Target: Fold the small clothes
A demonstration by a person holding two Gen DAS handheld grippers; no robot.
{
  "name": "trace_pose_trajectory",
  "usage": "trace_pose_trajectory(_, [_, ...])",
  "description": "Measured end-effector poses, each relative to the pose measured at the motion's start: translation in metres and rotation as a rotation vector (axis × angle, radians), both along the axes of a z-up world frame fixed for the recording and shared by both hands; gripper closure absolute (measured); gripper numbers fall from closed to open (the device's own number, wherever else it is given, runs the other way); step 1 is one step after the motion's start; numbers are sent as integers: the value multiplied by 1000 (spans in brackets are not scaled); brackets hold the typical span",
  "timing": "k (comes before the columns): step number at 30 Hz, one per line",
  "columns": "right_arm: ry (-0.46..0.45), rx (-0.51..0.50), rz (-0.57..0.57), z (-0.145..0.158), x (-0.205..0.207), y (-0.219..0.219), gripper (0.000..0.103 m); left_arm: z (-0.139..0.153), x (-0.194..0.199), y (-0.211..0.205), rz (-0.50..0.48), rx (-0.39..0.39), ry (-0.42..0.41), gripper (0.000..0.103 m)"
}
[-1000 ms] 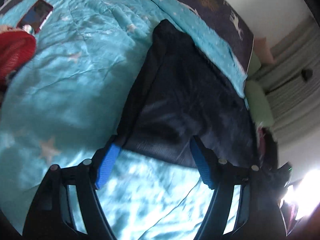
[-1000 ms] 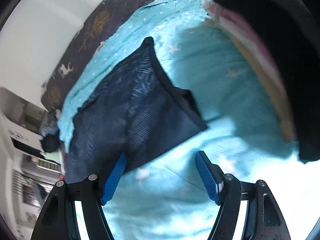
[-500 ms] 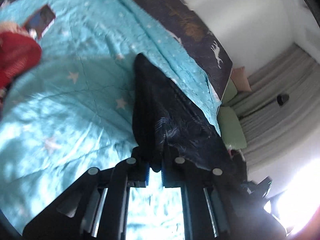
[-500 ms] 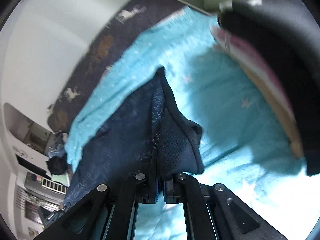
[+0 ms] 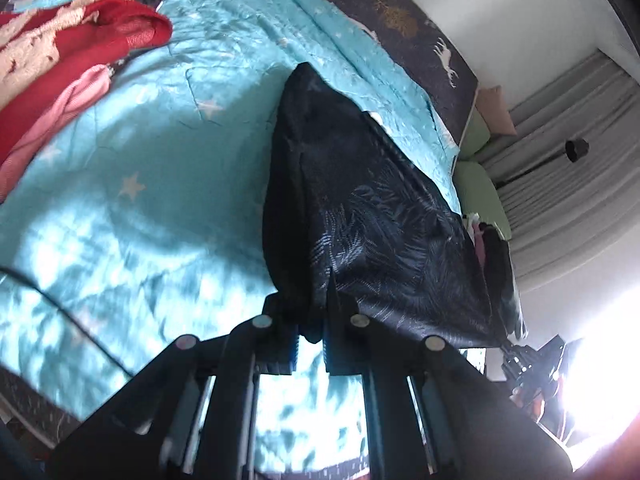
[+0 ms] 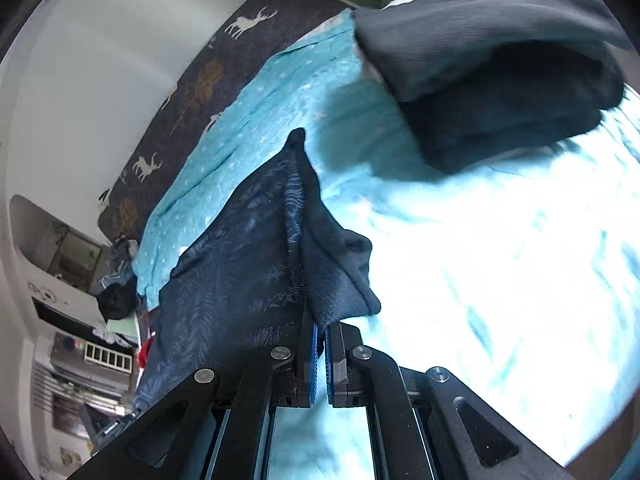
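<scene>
Over the turquoise star-print bedspread [image 5: 132,184], both grippers angled down toward the bed. Left gripper [image 5: 311,336]: jaws just snapped together, clamped on near edge of dark navy leaf-print garment [image 5: 372,216], a fold of cloth bunched between the blue pads. Right gripper [image 6: 320,344]: jaws likewise just closed, pads nearly together w/ thin edge of same garment [image 6: 248,248] pinched between. Cloth lifted at the near edge, stretched taut btwn the two grips, sloping down to far corner resting on bedspread [image 6: 480,272]. In right view, one flap hanging loose just right of the pads. Red and pink clothes [image 5: 68,60] heaped at upper left in left view, well apart from garment. Folded dark pile [image 6: 492,60] at upper right in right view, apart too. Dark deer-print sheet [image 6: 208,80] along wall side of bed.
</scene>
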State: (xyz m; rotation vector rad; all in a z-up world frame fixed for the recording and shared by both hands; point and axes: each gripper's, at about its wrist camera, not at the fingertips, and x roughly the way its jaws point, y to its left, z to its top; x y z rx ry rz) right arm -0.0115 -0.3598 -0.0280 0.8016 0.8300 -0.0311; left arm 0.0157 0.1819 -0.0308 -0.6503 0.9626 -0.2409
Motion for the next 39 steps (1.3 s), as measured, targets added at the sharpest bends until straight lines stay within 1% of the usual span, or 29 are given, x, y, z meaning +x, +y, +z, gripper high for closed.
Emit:
trace_pose_trajectory(5, [-29, -51, 13, 18, -23, 4, 102, 24, -29, -4, -20, 55, -49, 93])
trace_pose_trajectory(7, [-21, -54, 17, 19, -33, 5, 102, 29, -39, -2, -23, 69, -56, 93])
trace_pose_trajectory(9, [-2, -48, 19, 13, -41, 4, 102, 27, -47, 0, -24, 75, -46, 93])
trace_pose_trajectory(11, [32, -27, 25, 1, -49, 2, 101, 19, -53, 2, -31, 93, -24, 91])
trace_pose_trajectory(12, [49, -26, 30, -6, -52, 2, 101, 13, -53, 1, -36, 121, 3, 87])
trace_pose_trajectory(13, [88, -35, 36, -14, -54, 1, 99, 5, -52, 1, -32, 157, 45, 84])
trace_pose_trajectory(14, [132, -52, 34, -22, -54, 0, 94, -1, -52, 3, -20, 188, 78, 82])
trace_pose_trajectory(15, [174, -79, 19, -27, -54, -2, 93, -6, -53, 6, -2, 217, 109, 82])
trace_pose_trajectory(17, [233, -157, -46, -29, -53, -11, 92, -10, -53, 21, 49, 218, 149, 82])
trace_pose_trajectory(18, [239, -185, -71, -27, -52, -15, 92, -8, -55, 29, 80, 216, 149, 82])
trace_pose_trajectory(19, [224, -217, -99, -20, -50, -19, 92, -3, -57, 37, 122, 232, 135, 82])
trace_pose_trajectory(20, [200, -233, -104, -12, -47, -20, 91, 6, -57, 43, 159, 269, 113, 82])
trace_pose_trajectory(22, [144, -265, -76, 5, -34, -17, 88, 25, -52, 44, 179, 355, 64, 82])
trace_pose_trajectory(23, [105, -303, -42, 18, -20, -11, 85, 35, -47, 41, 173, 384, 33, 82])
trace_pose_trajectory(24, [81, -330, -12, 27, -4, -3, 83, 47, -37, 35, 152, 399, -12, 81])
trace_pose_trajectory(25, [53, -357, 29, 37, 12, 8, 79, 54, -27, 30, 128, 397, -39, 79])
trace_pose_trajectory(26, [32, -372, 77, 45, 31, 22, 78, 59, -14, 21, 92, 390, -65, 73])
trace_pose_trajectory(27, [11, -377, 138, 51, 50, 33, 78, 64, 1, 10, 51, 387, -77, 70])
trace_pose_trajectory(28, [0, -372, 188, 55, 66, 43, 78, 66, 22, -7, -10, 386, -80, 70])
trace_pose_trajectory(30, [-9, -355, 283, 61, 100, 69, 78, 65, 52, -34, -102, 384, -77, 71])
trace_pose_trajectory(31, [-18, -355, 336, 62, 118, 84, 78, 63, 72, -52, -161, 384, -71, 71])
trace_pose_trajectory(33, [-12, -371, 413, 62, 147, 109, 78, 60, 101, -81, -253, 381, -72, 71])
trace_pose_trajectory(36, [-1, -377, 482, 56, 185, 132, 76, 54, 142, -120, -382, 368, -69, 71])
trace_pose_trajectory(38, [18, -378, 517, 47, 205, 142, 70, 49, 170, -145, -476, 350, -56, 71])
trace_pose_trajectory(39, [29, -382, 524, 43, 215, 147, 69, 47, 183, -155, -515, 344, -49, 71])
